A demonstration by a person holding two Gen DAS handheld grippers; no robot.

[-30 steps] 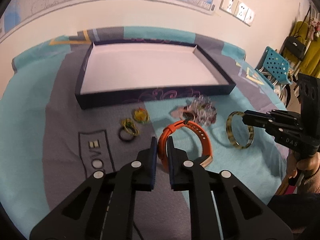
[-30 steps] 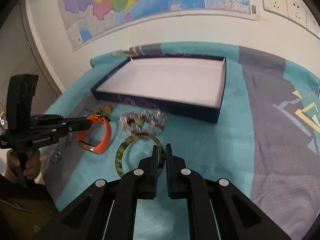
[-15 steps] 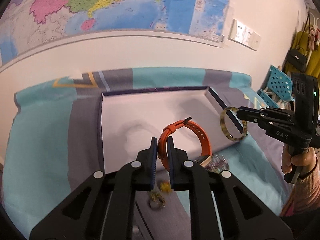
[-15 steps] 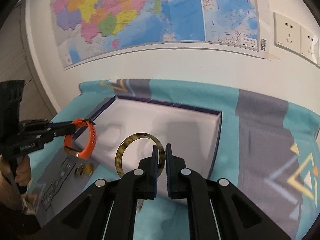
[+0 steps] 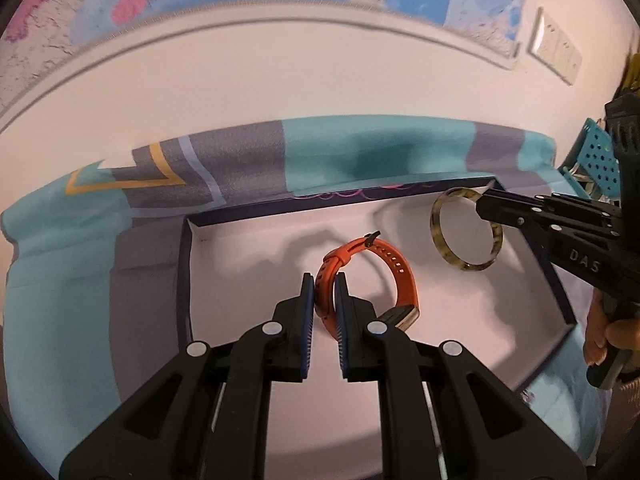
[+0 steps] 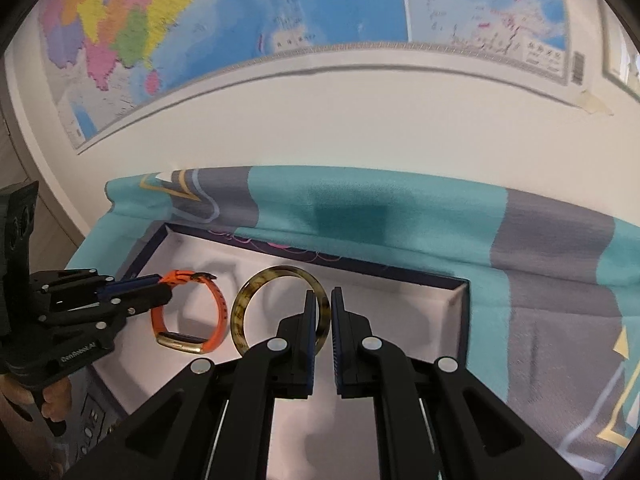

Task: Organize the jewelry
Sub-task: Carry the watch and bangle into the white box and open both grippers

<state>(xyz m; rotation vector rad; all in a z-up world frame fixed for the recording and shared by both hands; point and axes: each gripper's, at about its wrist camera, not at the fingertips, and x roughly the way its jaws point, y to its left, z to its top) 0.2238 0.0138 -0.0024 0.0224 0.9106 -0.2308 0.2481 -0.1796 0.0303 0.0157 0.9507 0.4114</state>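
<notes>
Left gripper (image 5: 325,294): jaws clenched on the strap of an orange watch band (image 5: 394,270), which hangs in the air over the white floor of the tray (image 5: 240,256), its gold-coloured case at the low end of the loop. Right gripper (image 6: 325,308): jaws clenched on the rim of a tortoiseshell bangle (image 6: 256,286), held upright over the same tray, just beside the orange band and not touching it. In the left wrist view the right gripper comes in from the right edge with the bangle at its tip, near the tray's far right corner, and a person's hand (image 5: 604,340) grips its handle. Tray: shallow, rectangular, dark navy walls with pink scrollwork on the far side, white inside; shadows of both grippers fall on its floor. It lies on a cloth (image 6: 400,216) of teal and grey blocks with yellow and pale line patterns, which covers the table up to the wall. Wall: white, with a coloured map (image 6: 200,20) along the top and a white socket plate (image 5: 554,52) to the right. A teal perforated chair (image 5: 596,152) shows at the far right edge.
</notes>
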